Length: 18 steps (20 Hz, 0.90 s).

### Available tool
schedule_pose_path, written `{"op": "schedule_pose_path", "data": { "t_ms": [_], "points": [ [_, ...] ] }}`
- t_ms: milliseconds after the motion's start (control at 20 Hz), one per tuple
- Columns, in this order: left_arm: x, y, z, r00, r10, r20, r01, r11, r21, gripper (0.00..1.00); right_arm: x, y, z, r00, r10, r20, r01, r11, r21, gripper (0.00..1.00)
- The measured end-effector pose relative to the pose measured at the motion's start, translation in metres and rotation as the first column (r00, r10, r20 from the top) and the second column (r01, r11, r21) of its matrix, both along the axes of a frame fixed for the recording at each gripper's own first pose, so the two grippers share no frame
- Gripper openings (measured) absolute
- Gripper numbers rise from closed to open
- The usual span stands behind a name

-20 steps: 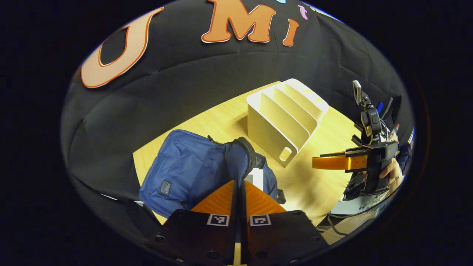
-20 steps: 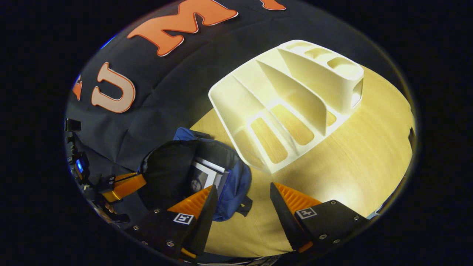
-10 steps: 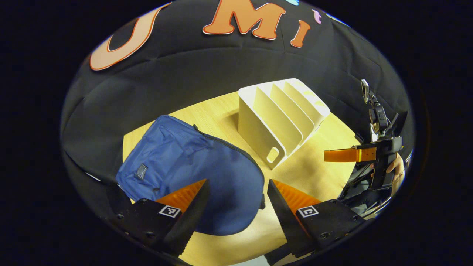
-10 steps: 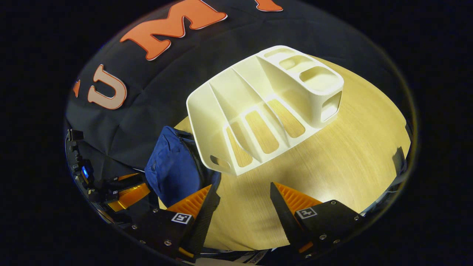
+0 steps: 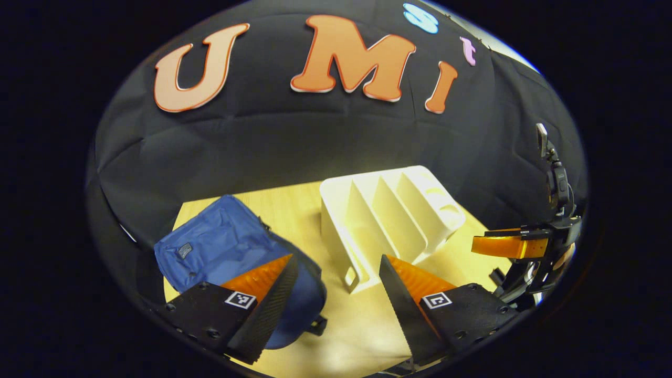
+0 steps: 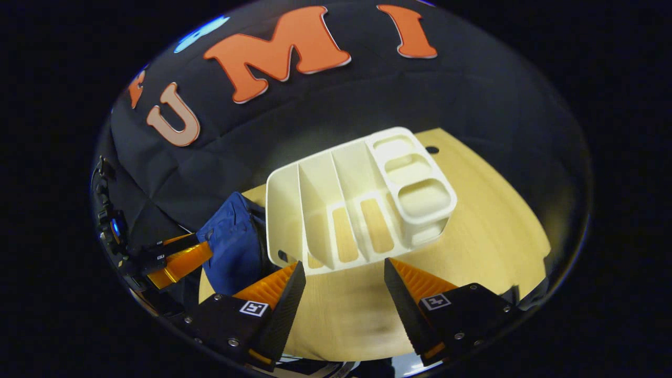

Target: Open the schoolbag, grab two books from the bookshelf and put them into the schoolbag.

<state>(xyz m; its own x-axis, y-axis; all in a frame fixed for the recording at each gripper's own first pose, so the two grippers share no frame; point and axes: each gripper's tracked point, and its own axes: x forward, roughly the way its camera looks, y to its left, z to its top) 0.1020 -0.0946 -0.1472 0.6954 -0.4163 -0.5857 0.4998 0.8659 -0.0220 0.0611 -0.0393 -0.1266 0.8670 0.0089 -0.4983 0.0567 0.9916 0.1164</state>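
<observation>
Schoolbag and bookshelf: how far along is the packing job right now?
Nearly finished, it seems. Done: the bookshelf's slots stand empty, and the schoolbag lies slumped beside it on the table; its inside is hidden, so I can't confirm the books are in. In hand: nothing; the left gripper and right gripper both hover with jaws open. Left: probably nothing, or closing the bag.

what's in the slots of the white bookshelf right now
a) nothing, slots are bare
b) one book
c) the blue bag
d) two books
a: the white bookshelf has bare slots with the wooden table showing through its base cutouts; the blue schoolbag lies beside it.
</observation>
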Motion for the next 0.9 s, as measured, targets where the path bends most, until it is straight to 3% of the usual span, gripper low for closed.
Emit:
{"op": "schedule_pose_path", "data": {
  "t_ms": [200,350,450,600,800,900],
  "points": [
    [-0.012,-0.028,0.050,0.986,0.050,0.157,-0.039,0.997,-0.074,0.98,-0.009,-0.013,0.078,0.970,0.049,0.237,-0.026,0.995,-0.096,0.94],
    [-0.020,-0.043,0.091,0.942,0.128,0.310,-0.075,0.981,-0.178,0.97,-0.033,-0.024,0.131,0.904,0.072,0.421,-0.034,0.995,-0.096,0.95],
    [-0.021,-0.053,0.121,0.902,0.153,0.404,-0.059,0.970,-0.237,0.96,-0.045,-0.026,0.141,0.859,0.074,0.506,-0.019,0.993,-0.114,0.94],
    [-0.042,-0.045,0.133,0.875,0.211,0.436,-0.092,0.956,-0.277,0.94,-0.052,-0.022,0.154,0.801,0.099,0.590,-0.011,0.989,-0.150,0.94],
    [-0.064,-0.036,0.139,0.858,0.231,0.458,-0.103,0.952,-0.287,0.94,-0.053,-0.015,0.159,0.791,0.114,0.601,-0.025,0.988,-0.156,0.94],
    [-0.071,-0.039,0.143,0.852,0.236,0.467,-0.106,0.952,-0.287,0.94,-0.049,-0.021,0.160,0.808,0.077,0.584,-0.005,0.992,-0.125,0.94]
  ]
}}
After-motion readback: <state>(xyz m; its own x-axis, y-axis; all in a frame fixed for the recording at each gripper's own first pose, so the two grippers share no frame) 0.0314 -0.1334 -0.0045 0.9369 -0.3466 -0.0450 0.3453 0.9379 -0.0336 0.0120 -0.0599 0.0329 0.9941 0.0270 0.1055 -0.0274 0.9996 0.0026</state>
